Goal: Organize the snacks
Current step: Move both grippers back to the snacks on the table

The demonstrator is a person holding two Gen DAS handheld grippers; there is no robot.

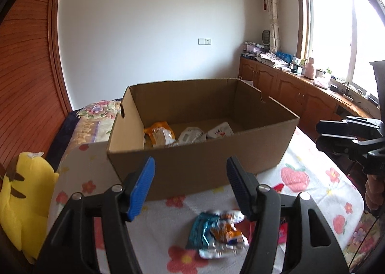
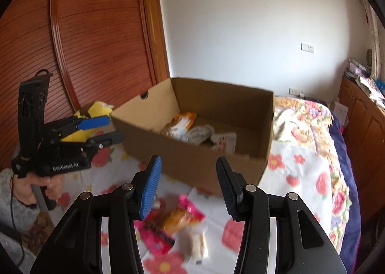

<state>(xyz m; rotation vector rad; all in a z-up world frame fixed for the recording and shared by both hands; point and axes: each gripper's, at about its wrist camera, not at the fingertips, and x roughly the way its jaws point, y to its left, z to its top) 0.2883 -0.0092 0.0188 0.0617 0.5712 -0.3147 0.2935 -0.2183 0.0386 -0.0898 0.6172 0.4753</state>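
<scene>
floral bedsheet [image 1: 312,192], cardboard box [image 1: 199,165] lengthwise left-right, both claws open

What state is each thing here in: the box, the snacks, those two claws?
Box: open, holding three packets.
Teal-orange packet: loose on the bedsheet, outside the box.
Pink packet: loose on the bedsheet, blurred.
Left gripper: open, empty.
Right gripper: open, empty.

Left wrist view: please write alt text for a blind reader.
An open left hand-held gripper hovers above a crumpled teal-and-orange snack packet on a floral bedsheet. Behind it stands an open cardboard box holding several snack packets.
</scene>
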